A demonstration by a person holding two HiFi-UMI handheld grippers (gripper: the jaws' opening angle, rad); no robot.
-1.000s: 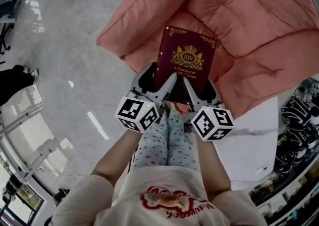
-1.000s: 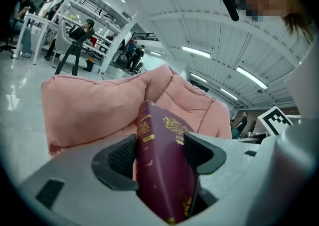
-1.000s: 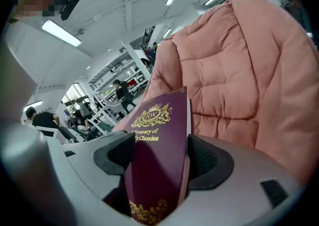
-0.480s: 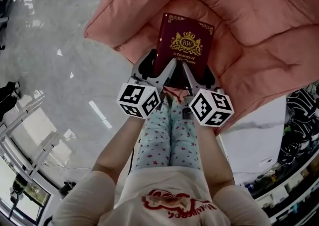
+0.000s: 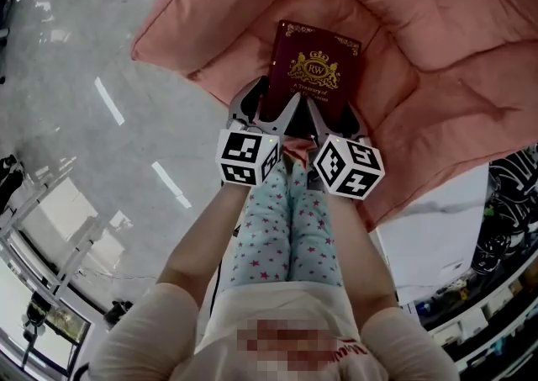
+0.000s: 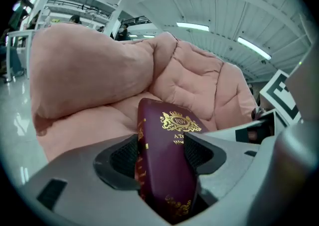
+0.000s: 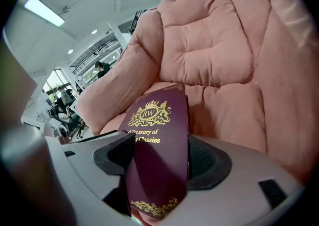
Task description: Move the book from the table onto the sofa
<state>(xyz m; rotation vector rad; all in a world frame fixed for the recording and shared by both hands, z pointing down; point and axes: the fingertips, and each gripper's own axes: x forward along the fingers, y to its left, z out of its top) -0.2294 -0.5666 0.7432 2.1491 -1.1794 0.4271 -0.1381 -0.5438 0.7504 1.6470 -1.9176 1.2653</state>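
We note a grey polished floor (image 5: 84, 93) to the left of both sets of fingers. A pink quilted sofa (image 5: 437, 60) fills the ground ahead of and to the right of them. In both gripper views its seat cushion lies beyond the fingertips, with the back cushions rising further off.

Behind the fingers, towards the camera, we see the person's legs in pale star-patterned trousers (image 5: 286, 228).

The book (image 5: 315, 68) is a maroon hardcover with a gold "RW" crest and gold corner ornament. It is held over the sofa seat, with its near edge between the fingers and its far end projecting ahead of them. We cannot tell whether that far end touches the cushion.

The left gripper (image 5: 267, 108) is clamped on the near left part of the book. In its own view the dark ribbed pads press on either face, with the spine turned towards the left pad. The right gripper (image 5: 334, 119) is closed on the near right part, with one pad on the front cover below the title and the other against the back. The two grippers sit just beside each other.

The left marker cube (image 5: 246, 158) and right marker cube (image 5: 348, 166) sit behind the fingers.
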